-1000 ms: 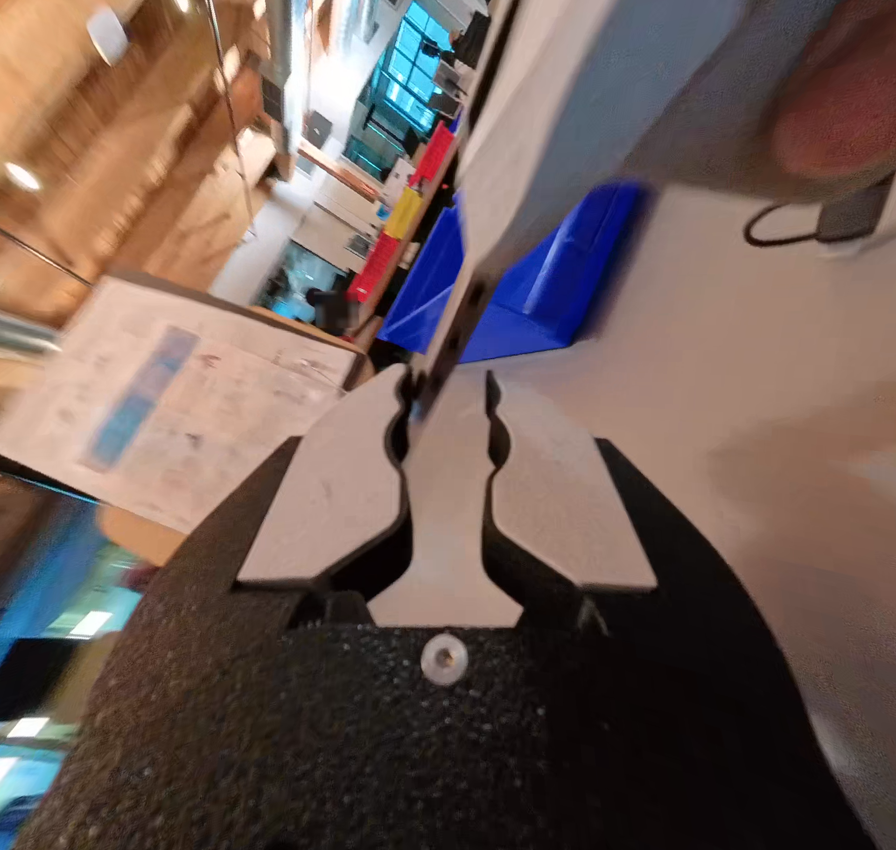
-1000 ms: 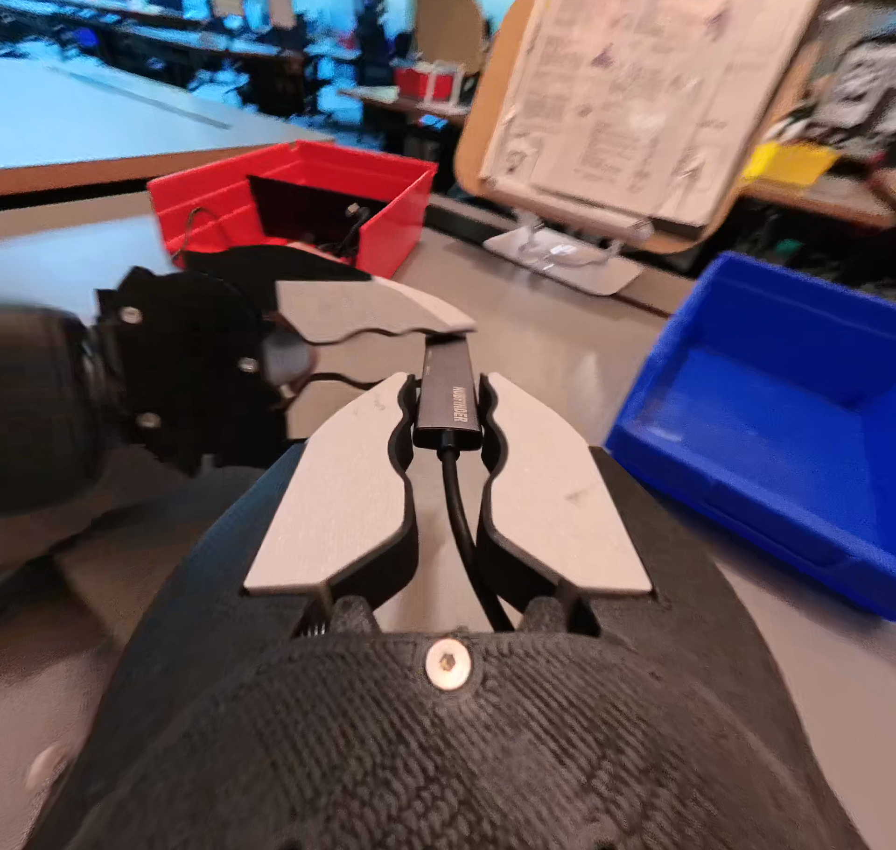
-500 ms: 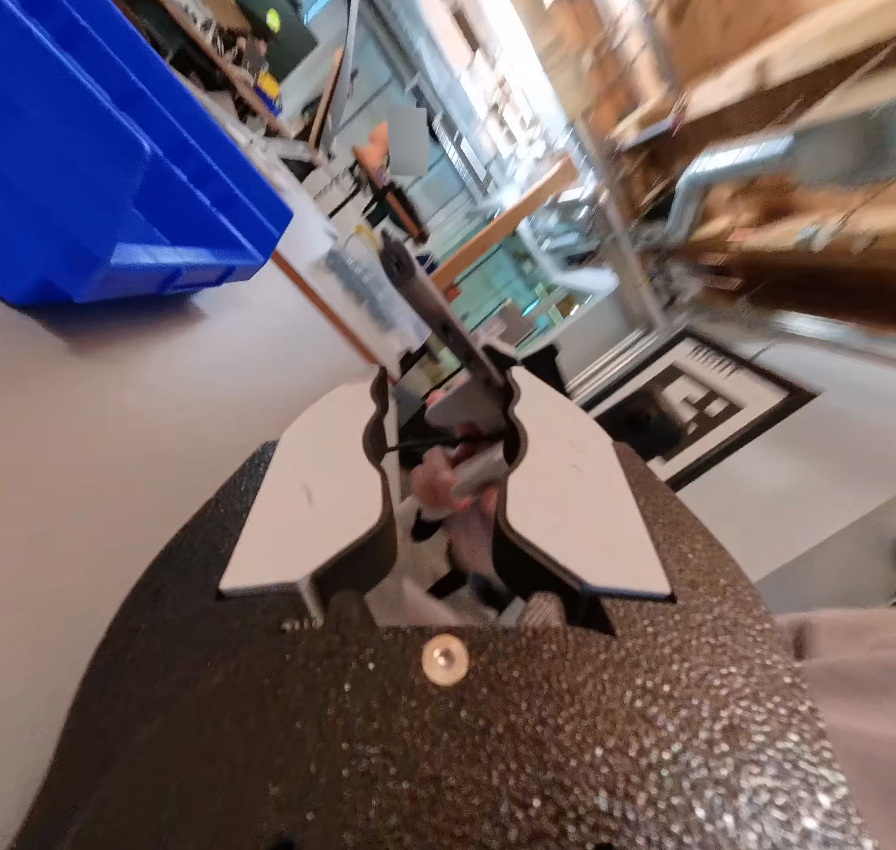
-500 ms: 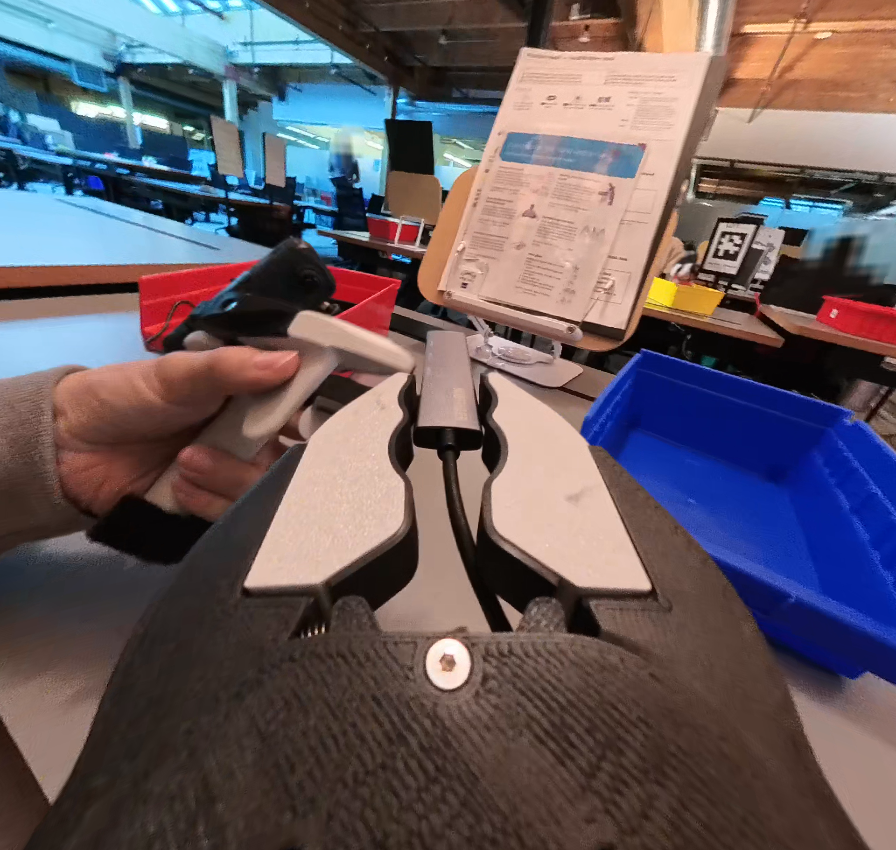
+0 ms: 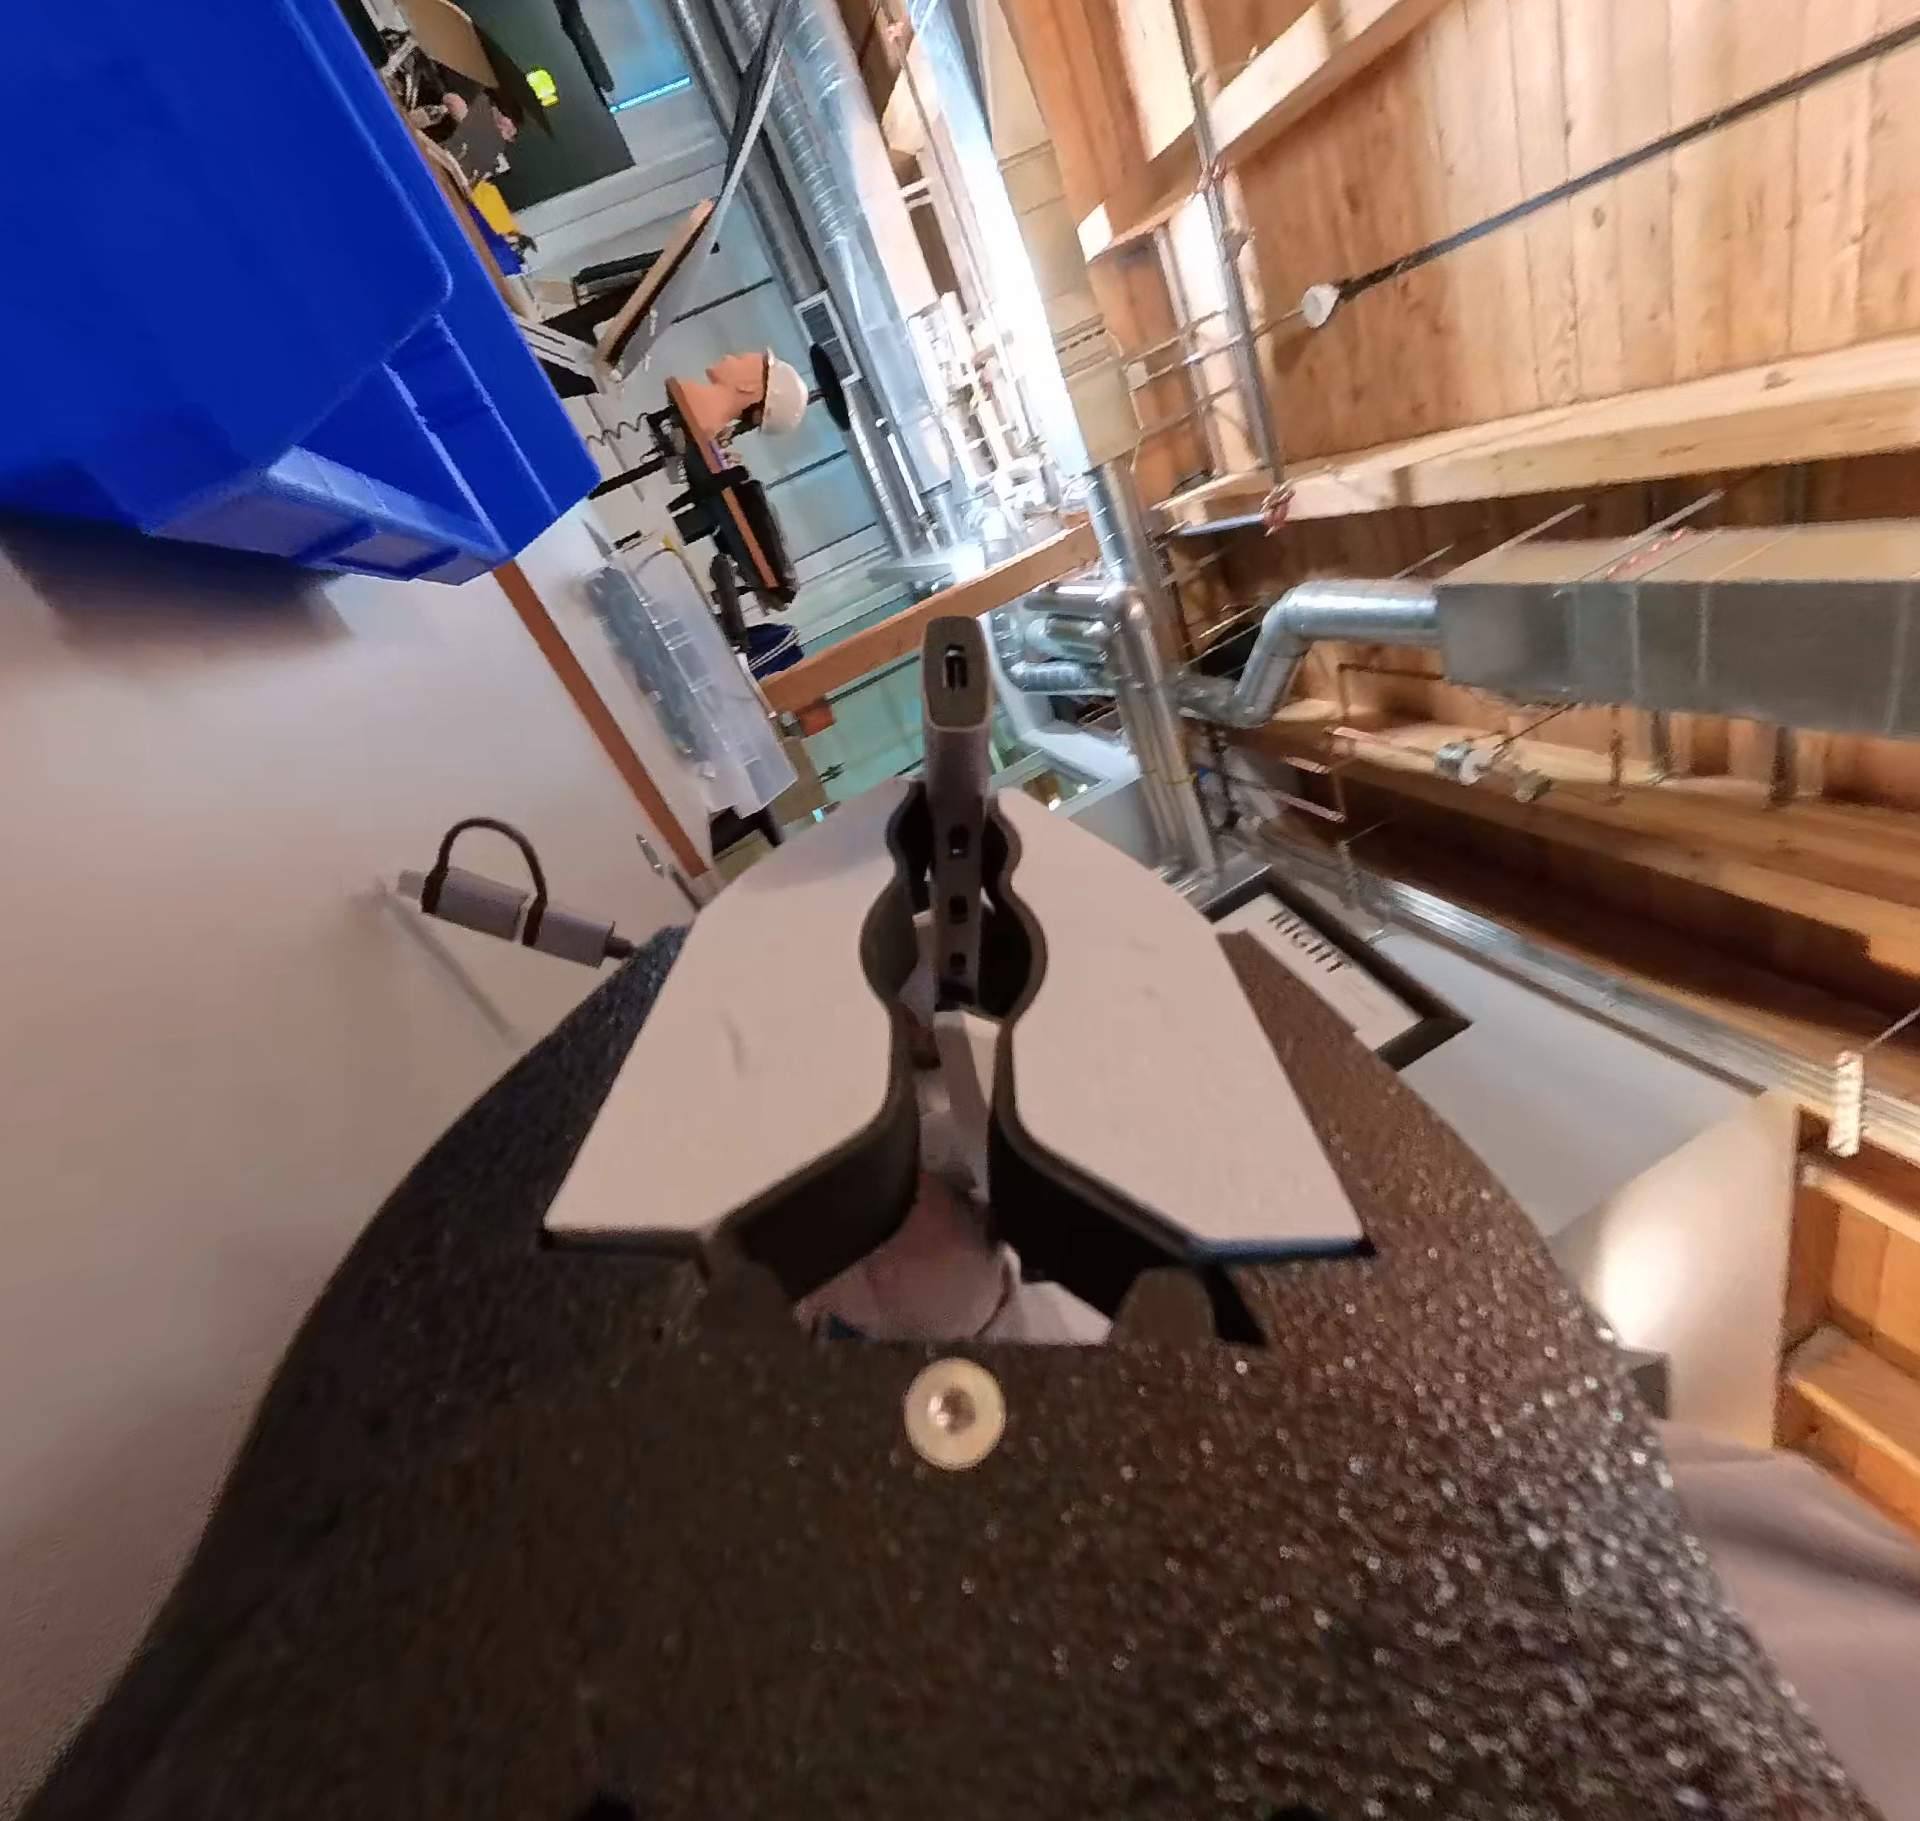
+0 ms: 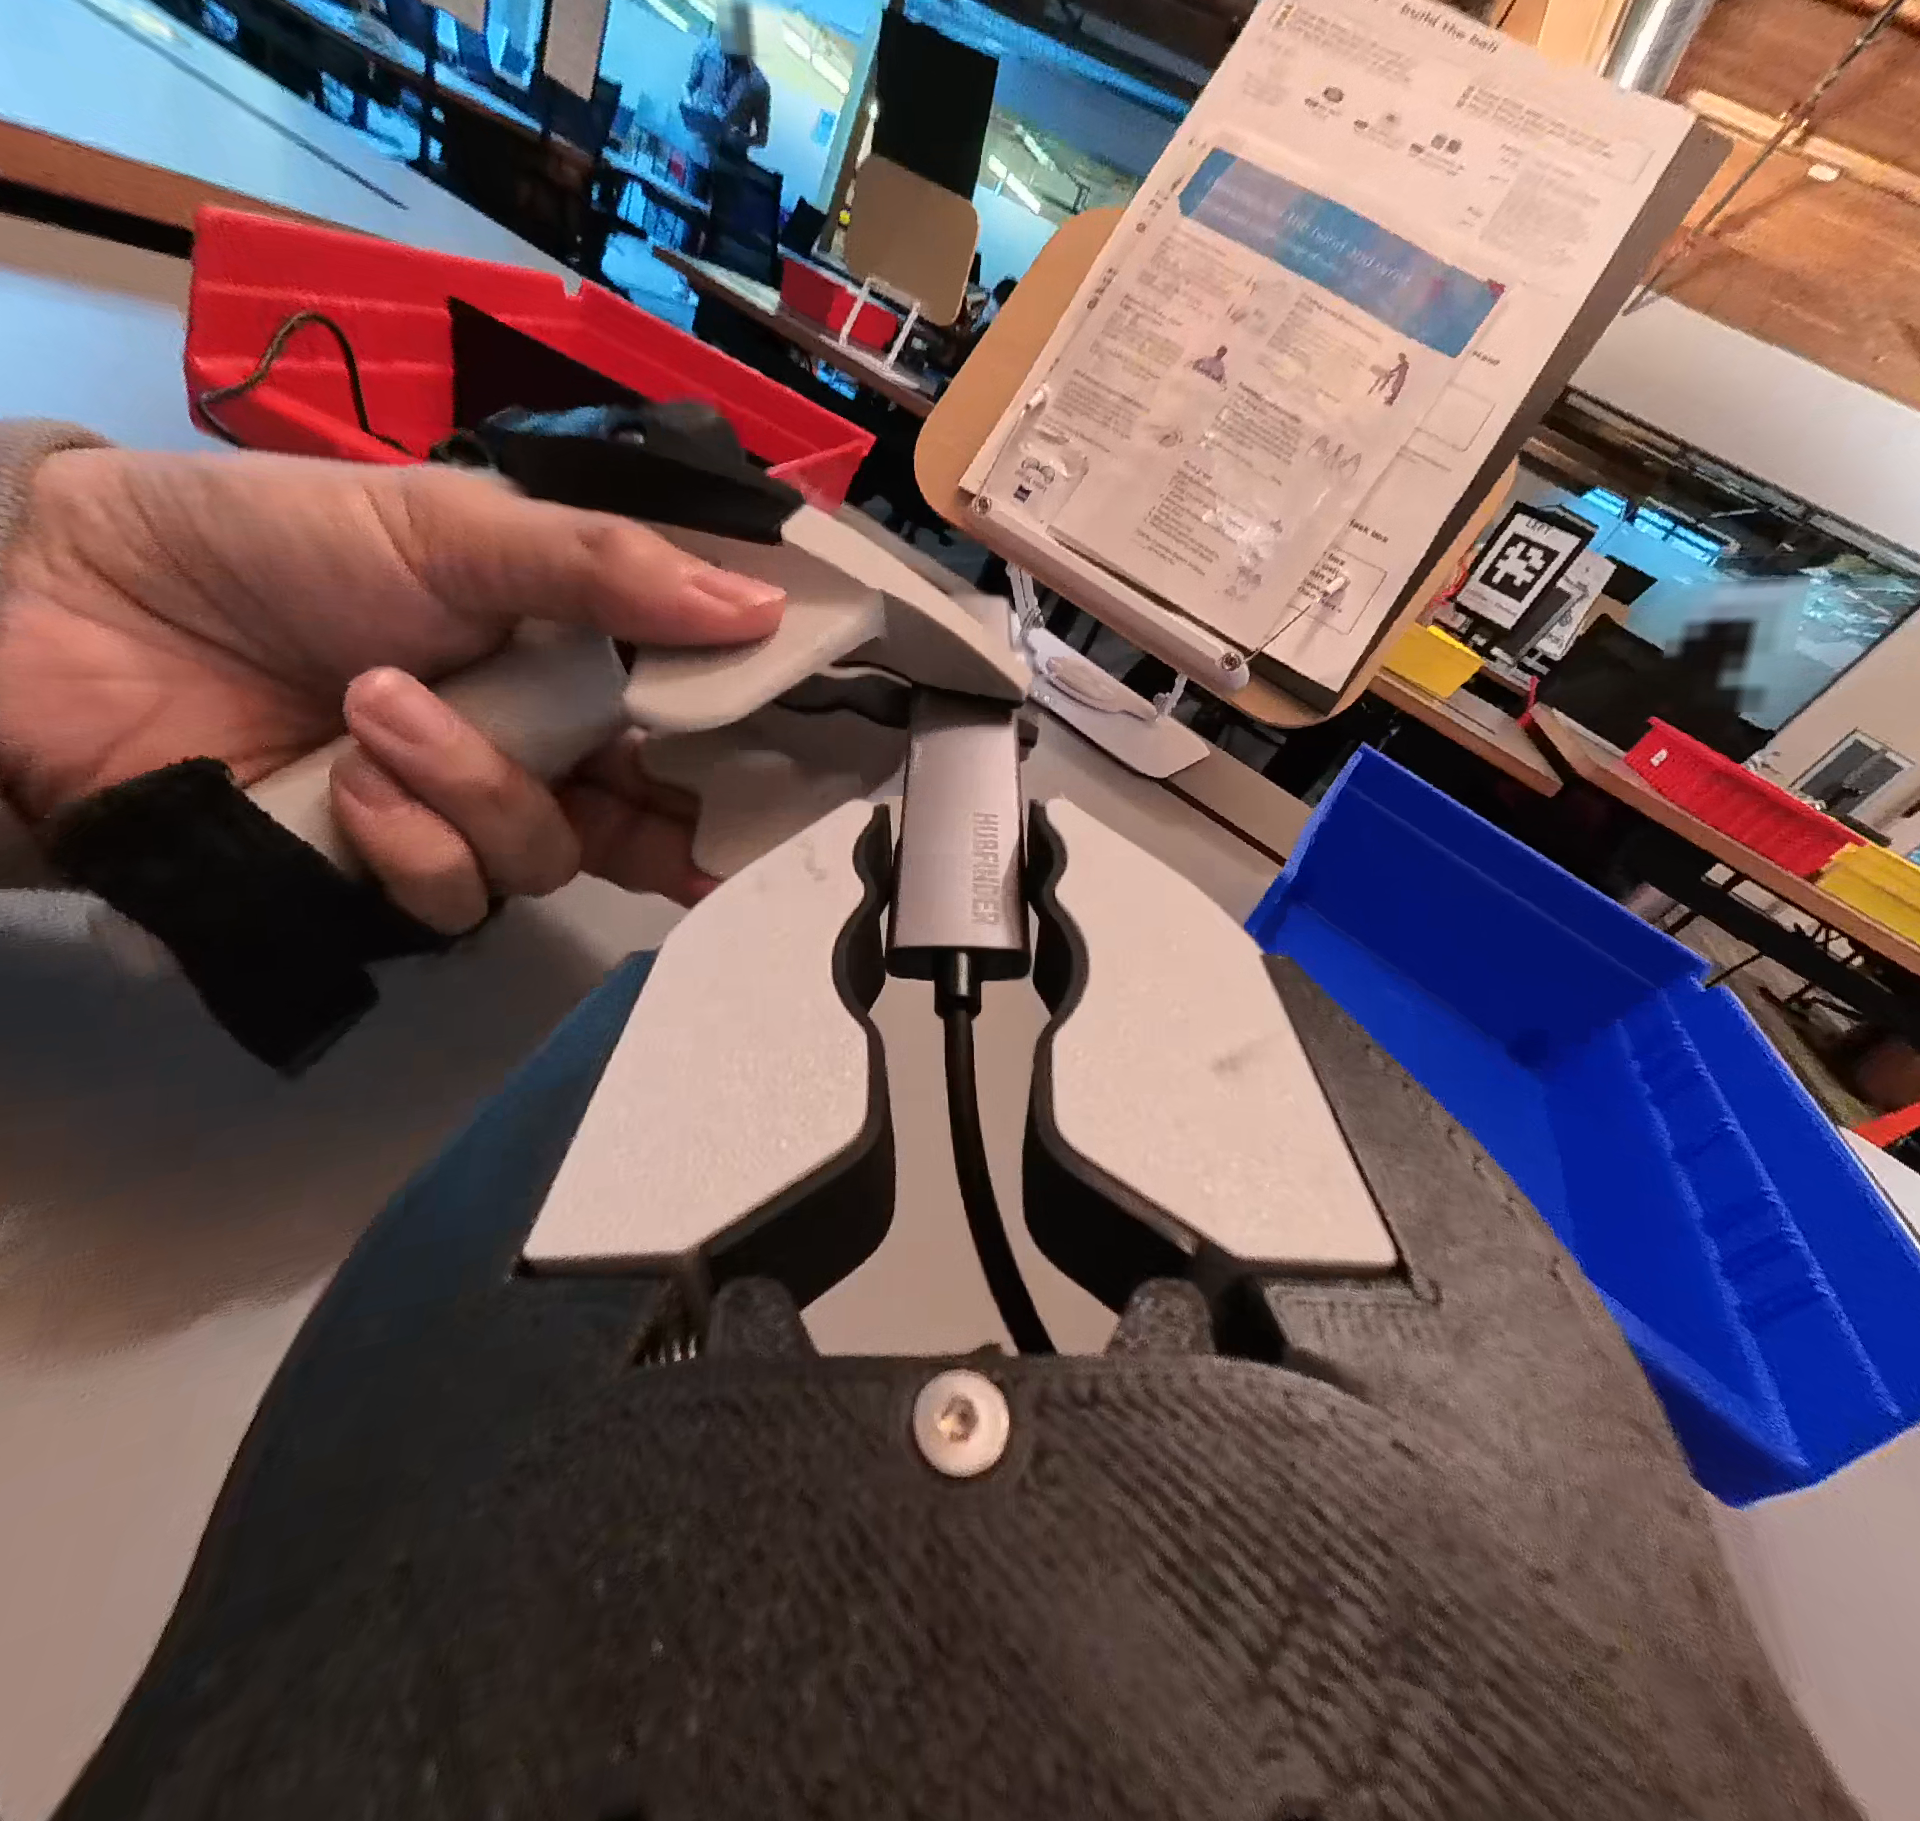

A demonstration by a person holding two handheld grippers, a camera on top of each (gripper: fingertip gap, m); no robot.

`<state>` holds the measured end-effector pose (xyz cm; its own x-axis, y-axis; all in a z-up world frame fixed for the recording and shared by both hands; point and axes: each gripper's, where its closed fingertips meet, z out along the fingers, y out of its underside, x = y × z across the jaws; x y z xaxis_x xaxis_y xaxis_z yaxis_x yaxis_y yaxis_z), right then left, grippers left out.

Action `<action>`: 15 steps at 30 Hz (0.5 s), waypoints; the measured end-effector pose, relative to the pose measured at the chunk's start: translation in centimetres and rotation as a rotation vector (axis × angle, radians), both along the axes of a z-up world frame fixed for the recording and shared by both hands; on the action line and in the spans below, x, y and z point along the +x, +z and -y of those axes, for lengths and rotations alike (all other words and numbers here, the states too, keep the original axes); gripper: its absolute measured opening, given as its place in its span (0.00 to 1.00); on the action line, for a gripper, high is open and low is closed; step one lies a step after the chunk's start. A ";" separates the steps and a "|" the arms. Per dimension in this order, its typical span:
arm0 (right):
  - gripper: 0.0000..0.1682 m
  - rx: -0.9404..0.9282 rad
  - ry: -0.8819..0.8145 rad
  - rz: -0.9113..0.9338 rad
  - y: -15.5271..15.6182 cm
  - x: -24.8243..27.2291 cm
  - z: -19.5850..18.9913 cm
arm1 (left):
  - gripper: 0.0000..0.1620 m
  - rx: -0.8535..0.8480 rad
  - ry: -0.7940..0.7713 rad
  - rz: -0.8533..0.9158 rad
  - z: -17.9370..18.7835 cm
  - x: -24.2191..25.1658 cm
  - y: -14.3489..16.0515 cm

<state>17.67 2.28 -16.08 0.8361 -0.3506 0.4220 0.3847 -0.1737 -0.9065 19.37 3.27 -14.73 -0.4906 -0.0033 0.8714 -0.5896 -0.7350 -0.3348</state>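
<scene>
A slim grey USB hub (image 6: pixel 958 867) with a black cable (image 6: pixel 982 1179) is held off the table between both grippers. My right gripper (image 6: pixel 956 821) is shut on the hub's cable end, and the cable runs back between its fingers. My left gripper (image 5: pixel 951 815), rolled on its side, is shut on the hub (image 5: pixel 951 691) edge-on, with the ported side facing the camera. In the right wrist view a hand holds the left gripper (image 6: pixel 914 654) at the hub's far end.
A small grey adapter (image 5: pixel 499 914) with a looped cord lies on the white table (image 5: pixel 208 888). A blue bin (image 6: pixel 1621 1106) stands at the right, a red bin (image 6: pixel 343 337) with cables at the back left, and a document stand (image 6: pixel 1299 337) behind. Only a small space, under 4 cm, lies between the two pairs of fingers.
The left gripper swung round, met the hub's far end and closed on it. The right gripper kept its hold on the hub and tilted slightly.
</scene>
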 end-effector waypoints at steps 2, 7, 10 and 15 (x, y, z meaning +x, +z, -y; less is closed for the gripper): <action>0.15 0.025 0.003 -0.010 0.3 -0.1 -0.2 | 0.05 -0.064 -0.003 -0.021 -0.3 0.1 0.1; 0.14 0.021 0.010 -0.021 0.3 -0.3 -0.1 | 0.05 -0.084 0.004 -0.045 -0.9 0.3 -0.2; 0.14 0.001 0.022 -0.096 0.0 -0.2 -0.2 | 0.06 -0.040 0.030 -0.024 -1.0 0.3 -0.2; 0.14 0.078 -0.010 -0.155 0.9 0.4 0.5 | 0.15 0.234 0.095 0.041 -1.3 0.4 -0.2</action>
<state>18.11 1.74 -15.20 0.8852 -0.3861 0.2596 0.2380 -0.1037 -0.9657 19.80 4.53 -14.97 -0.5131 -0.2501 0.8211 -0.5039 -0.6866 -0.5240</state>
